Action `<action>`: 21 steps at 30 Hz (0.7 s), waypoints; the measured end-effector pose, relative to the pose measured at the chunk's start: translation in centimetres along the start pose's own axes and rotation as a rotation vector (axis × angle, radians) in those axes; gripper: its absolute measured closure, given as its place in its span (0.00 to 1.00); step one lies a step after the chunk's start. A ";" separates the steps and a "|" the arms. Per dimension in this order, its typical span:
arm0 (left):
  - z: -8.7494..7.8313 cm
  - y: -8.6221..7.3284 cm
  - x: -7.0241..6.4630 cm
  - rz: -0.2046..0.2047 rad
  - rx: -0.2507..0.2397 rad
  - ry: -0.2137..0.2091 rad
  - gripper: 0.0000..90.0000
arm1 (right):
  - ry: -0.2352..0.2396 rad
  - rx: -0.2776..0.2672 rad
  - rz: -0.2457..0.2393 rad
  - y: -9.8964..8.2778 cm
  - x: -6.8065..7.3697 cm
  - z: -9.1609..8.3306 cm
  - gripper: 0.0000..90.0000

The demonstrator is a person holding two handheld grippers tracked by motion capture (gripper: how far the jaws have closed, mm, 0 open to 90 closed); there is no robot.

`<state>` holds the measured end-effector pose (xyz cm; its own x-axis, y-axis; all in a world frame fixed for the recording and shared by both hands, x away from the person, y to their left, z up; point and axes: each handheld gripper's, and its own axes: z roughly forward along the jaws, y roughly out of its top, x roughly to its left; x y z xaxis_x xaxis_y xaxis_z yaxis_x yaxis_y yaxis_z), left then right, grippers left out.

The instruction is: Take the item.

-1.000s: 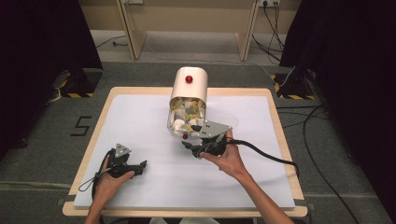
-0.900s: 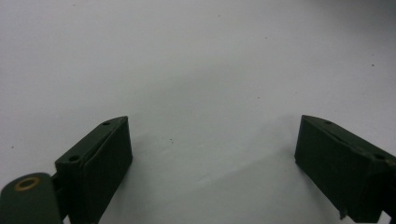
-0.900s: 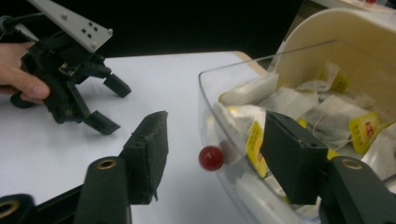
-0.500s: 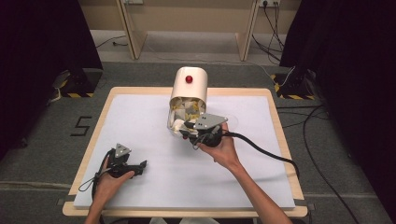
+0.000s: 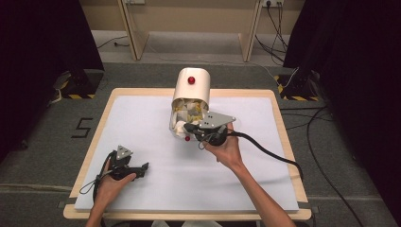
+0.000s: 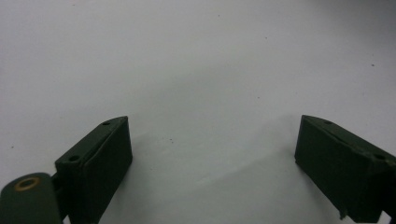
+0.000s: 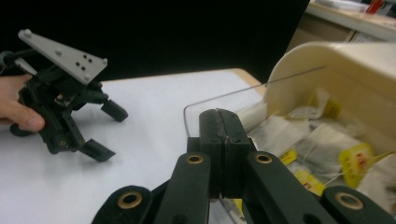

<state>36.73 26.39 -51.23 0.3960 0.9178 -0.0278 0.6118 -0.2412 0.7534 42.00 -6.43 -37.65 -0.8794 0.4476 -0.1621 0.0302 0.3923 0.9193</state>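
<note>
A white table (image 5: 142, 118) is carrying a cream dispenser (image 5: 191, 90) lying near its far edge, its open mouth facing the person and spilling tea bags (image 7: 327, 140) behind a clear flap (image 7: 219, 100). The right gripper (image 5: 189, 128) is sitting at that mouth; its jaws have just been closing and are now pressed together, seemingly pinching a thin string or the flap's edge, though I cannot tell which. The left gripper (image 5: 142, 167) is resting well apart near the front left, jaws wide apart over bare table. The tea bags are looking light, soft and easily torn, so pinching a yellow tag (image 7: 357, 161) or its string would likely be serving best.
</note>
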 end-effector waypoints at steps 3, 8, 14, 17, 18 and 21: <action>0.0 0.0 0.0 0.000 0.000 0.000 0.11 | -0.016 -0.017 -0.001 0.4 -0.3 -0.8 1.00; 0.0 0.0 0.0 0.000 0.000 0.000 0.11 | -0.038 -0.059 -0.001 1.1 -0.7 -2.1 1.00; 0.0 0.0 0.0 0.000 0.000 0.000 0.11 | -0.065 -0.084 -0.026 2.0 -0.8 -3.4 1.00; 0.0 0.0 0.0 0.000 0.000 0.000 0.11 | -0.082 -0.083 -0.031 2.2 -1.0 -4.3 1.00; 0.0 0.0 0.0 0.000 0.000 0.000 0.11 | -0.087 -0.080 -0.032 2.2 -1.1 -4.5 1.00; 0.0 0.0 0.0 -0.001 0.000 -0.001 0.11 | -0.103 -0.074 -0.023 2.0 -1.4 -5.2 1.00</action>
<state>36.73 26.40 -51.22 0.3961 0.9178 -0.0286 0.6119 -0.2406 0.7534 40.82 -10.45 -33.78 -0.8262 0.5206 -0.2156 -0.0277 0.3446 0.9383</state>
